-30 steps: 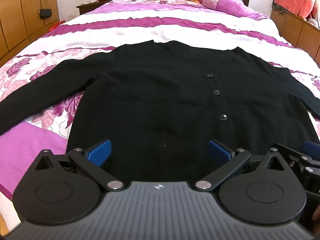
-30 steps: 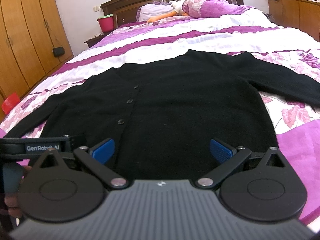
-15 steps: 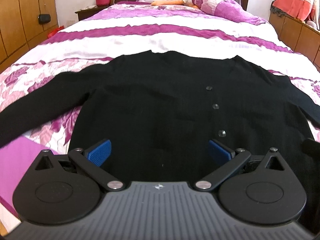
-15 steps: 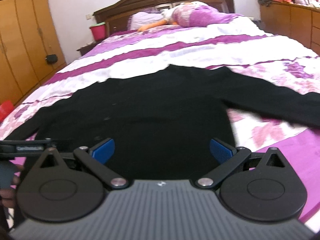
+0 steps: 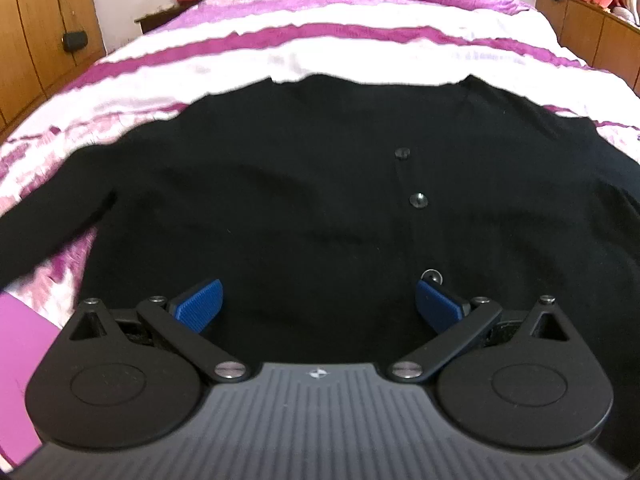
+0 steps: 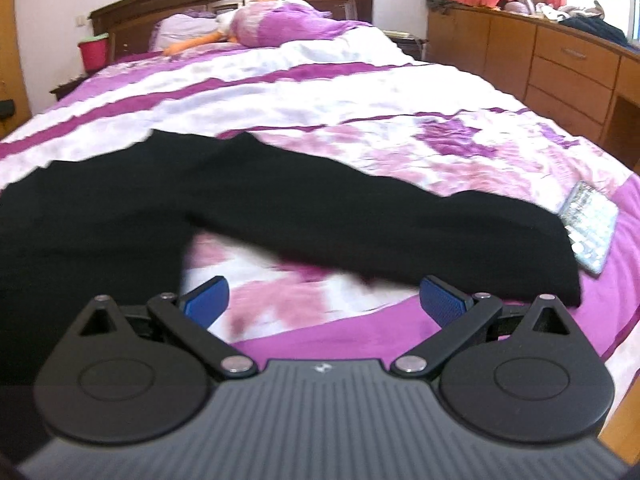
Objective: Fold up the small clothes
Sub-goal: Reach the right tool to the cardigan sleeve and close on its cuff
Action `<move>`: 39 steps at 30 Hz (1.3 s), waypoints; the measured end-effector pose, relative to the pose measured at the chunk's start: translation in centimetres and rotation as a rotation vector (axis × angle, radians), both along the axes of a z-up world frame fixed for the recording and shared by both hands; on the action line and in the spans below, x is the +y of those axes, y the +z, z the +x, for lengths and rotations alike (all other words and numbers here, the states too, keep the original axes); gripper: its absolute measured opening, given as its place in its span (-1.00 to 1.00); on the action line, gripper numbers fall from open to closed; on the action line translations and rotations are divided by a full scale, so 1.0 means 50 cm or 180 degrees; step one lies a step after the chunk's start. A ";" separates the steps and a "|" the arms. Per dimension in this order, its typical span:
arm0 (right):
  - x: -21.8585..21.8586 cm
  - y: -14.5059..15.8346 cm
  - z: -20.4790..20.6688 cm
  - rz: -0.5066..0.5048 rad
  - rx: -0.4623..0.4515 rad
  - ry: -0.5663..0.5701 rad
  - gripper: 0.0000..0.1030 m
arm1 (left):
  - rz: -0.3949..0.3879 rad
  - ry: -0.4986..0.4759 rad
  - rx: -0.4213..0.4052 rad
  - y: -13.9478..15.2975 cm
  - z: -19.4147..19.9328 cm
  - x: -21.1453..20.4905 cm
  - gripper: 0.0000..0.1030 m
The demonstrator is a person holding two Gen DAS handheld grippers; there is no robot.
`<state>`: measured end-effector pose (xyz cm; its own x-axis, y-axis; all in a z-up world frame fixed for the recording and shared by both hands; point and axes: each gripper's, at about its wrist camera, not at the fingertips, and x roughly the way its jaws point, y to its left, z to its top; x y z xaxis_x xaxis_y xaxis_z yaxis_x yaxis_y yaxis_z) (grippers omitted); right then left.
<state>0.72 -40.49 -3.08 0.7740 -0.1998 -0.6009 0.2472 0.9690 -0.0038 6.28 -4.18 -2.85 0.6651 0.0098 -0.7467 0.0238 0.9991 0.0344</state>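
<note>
Both claws wide apart, holding nothing, above the bed.
Left claw (image 5: 318,304) hovers over the black cardigan (image 5: 304,216) body, spread flat on the purple floral bedspread (image 6: 320,92); right claw (image 6: 325,301) faces its outstretched sleeve (image 6: 400,232), whose cuff touches a glittery case (image 6: 588,228).

Both wrist views low, facing headboard (image 6: 224,8); share cardigan (image 5: 300,200).

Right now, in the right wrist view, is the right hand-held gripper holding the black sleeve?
No, the right hand-held gripper is open and empty, and the black sleeve lies flat on the bed ahead of it.
</note>
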 end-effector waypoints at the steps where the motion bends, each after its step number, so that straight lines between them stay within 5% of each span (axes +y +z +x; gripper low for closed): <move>1: -0.016 -0.007 0.006 -0.0039 0.0009 -0.0023 1.00 | -0.0035 0.0015 0.0021 -0.006 0.004 0.000 1.00; 16: -0.123 -0.085 0.035 -0.0543 -0.0035 -0.0452 0.97 | 0.0040 0.0116 -0.0116 -0.048 0.002 -0.015 1.00; 18: -0.128 -0.086 0.036 -0.0528 -0.0054 -0.0484 0.86 | 0.0006 0.0104 -0.0112 -0.046 0.004 -0.009 1.00; 23: -0.125 -0.080 0.036 -0.0708 -0.0110 -0.0563 -0.34 | -0.0005 0.0013 -0.0171 -0.038 -0.007 -0.004 1.00; 25: -0.127 -0.074 0.037 -0.0733 -0.0124 -0.0596 -0.57 | -0.0017 -0.0025 -0.0174 -0.030 -0.009 -0.001 1.00; 29: -0.124 -0.045 0.032 -0.0630 -0.0272 -0.0641 -0.75 | -0.0054 -0.0060 -0.0261 -0.004 -0.018 0.010 1.00; 39: -0.063 0.069 0.035 -0.0055 -0.0980 -0.0490 -0.78 | -0.0251 -0.0029 -0.0451 0.061 -0.044 0.057 1.00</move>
